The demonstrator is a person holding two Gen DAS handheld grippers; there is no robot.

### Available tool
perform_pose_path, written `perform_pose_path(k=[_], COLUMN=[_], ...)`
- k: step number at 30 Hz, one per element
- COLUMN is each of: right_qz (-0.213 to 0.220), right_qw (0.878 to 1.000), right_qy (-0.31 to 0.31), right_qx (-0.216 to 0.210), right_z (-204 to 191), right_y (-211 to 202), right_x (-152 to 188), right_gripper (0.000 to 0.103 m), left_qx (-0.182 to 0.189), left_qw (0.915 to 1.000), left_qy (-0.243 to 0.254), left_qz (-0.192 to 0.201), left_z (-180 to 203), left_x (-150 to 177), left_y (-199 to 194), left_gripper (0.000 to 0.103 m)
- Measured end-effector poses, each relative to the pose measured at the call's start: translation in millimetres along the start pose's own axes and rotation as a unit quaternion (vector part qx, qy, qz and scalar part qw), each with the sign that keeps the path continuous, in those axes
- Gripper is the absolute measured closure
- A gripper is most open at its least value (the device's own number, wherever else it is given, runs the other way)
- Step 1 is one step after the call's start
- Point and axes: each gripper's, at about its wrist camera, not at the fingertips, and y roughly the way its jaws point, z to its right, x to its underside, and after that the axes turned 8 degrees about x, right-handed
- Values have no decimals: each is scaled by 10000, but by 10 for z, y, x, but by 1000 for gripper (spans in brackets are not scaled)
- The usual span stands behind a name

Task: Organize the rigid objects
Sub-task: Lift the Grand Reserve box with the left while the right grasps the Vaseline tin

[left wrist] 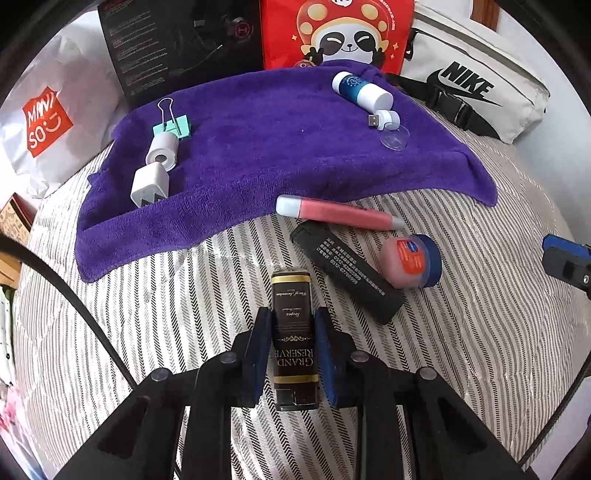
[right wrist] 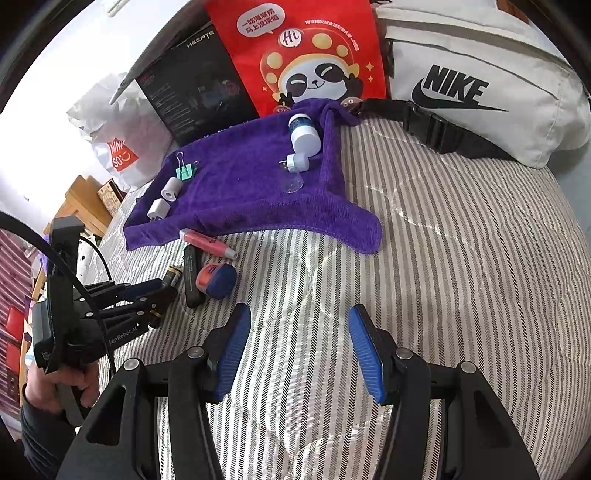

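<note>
My left gripper [left wrist: 292,317] is shut on a black and gold tube marked Grand Reserve [left wrist: 291,291], just above the striped bedspread; in the right wrist view the left gripper [right wrist: 162,291] holds that tube [right wrist: 175,275] at the left. To its right lie a black bar [left wrist: 351,273], a pink jar with a blue lid [left wrist: 413,262] and a pink tube [left wrist: 332,212]. The purple towel [left wrist: 258,147] carries a teal binder clip [left wrist: 171,125], a white roll [left wrist: 162,149], a white plug [left wrist: 149,184], a blue-and-white bottle [left wrist: 360,90] and a small USB piece [left wrist: 386,119]. My right gripper [right wrist: 299,314] is open over bare bedspread.
Behind the towel stand a black box [left wrist: 177,44], a red panda bag [left wrist: 332,33], a white Nike bag [left wrist: 476,81] and a white Miniso bag [left wrist: 48,122]. A clear suction cup [left wrist: 395,138] lies on the towel. A hand [right wrist: 66,384] holds the left gripper's handle.
</note>
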Motion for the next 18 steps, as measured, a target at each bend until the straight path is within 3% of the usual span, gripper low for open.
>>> perform_pose_path(k=[6, 14, 18], right_qz=[-89, -59, -74], right_qw=[9999, 9988, 9982], right_qy=[-53, -426, -536], right_qx=[-30, -228, -254], right_z=[-67, -443, -685], right_y=[89, 215, 328], right_x=[-8, -103, -150], right_gripper=[48, 48, 48], left_qx=[120, -499, -512], left_qw=[9999, 9979, 9965], left_qy=[-49, -403, -656], left_qz=[63, 62, 111], left_z=[-120, -759, -1040], left_x=[20, 277, 400], left_y=[-32, -219, -295], left_gripper=[80, 80, 80])
